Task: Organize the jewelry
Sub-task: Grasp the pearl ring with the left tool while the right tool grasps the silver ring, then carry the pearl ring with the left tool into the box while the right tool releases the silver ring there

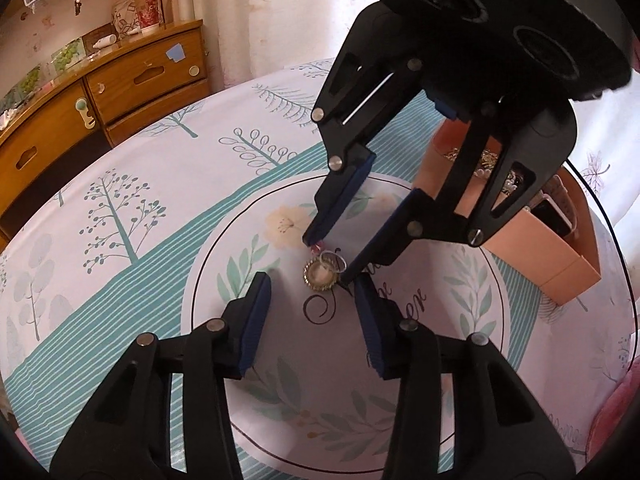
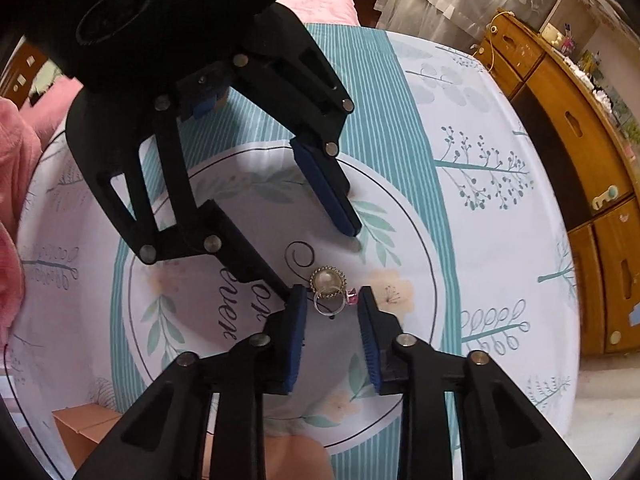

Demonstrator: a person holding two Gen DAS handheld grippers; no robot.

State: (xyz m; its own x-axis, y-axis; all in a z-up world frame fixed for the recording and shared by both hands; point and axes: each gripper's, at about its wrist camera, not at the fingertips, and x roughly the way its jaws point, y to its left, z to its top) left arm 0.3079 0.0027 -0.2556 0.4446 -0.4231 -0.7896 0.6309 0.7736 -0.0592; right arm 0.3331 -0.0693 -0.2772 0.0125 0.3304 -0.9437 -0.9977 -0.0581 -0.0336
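Your right gripper (image 2: 332, 306) is down over the jewelry, jaws spread w/ a thin silver ring (image 2: 330, 300) between the pads, not pinched yet; gap visible each side. Ring overlaps a round gold-rimmed pearl brooch (image 2: 328, 279), and a small pink stone (image 2: 352, 298) sits just beside the ring, next to your right-hand pad. All of it lies mid-table on the printed circle of the tablecloth (image 1: 132, 184), well away from the edges.

Your left gripper (image 1: 310, 286) faces the right one from the opposite side, jaws spread, nothing between the pads, brooch (image 1: 319, 274) just ahead of its tips. Grippers are nose to nose: the right-hand left pad nearly meets a fingertip of the right gripper (image 1: 325, 256), so the space around the pieces is tight.

Peach jewelry box (image 1: 532, 240) stands near the table edge, behind the right gripper in the left view, contents partly hidden. Wooden cabinet (image 1: 104, 96) beyond the table. Pink fabric (image 2: 14, 184) at the table edge.
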